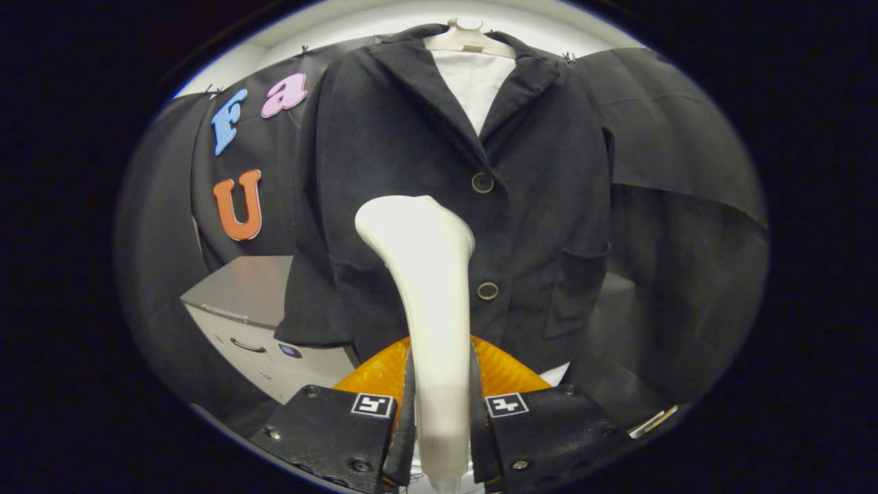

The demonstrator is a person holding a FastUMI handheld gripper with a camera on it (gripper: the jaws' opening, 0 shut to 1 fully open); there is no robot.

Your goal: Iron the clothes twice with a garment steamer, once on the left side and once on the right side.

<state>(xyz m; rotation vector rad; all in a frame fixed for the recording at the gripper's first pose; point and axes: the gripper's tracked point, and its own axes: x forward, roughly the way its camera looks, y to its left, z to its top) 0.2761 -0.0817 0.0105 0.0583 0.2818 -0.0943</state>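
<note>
Gripper view: gripper [442, 412] clamped on garment steamer [426, 288] handle, head near dark jacket [384, 171] left front. Completed passes: cannot tell.

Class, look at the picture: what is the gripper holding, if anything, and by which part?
The gripper holds the garment steamer by its handle; both fingers press its sides.

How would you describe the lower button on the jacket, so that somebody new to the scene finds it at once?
A dark jacket hangs on a hanger before the black cloth wall. The tool is shut on a white steamer. The lower button sits just right of the steamer's neck, below the upper button and left of the pocket.
</note>
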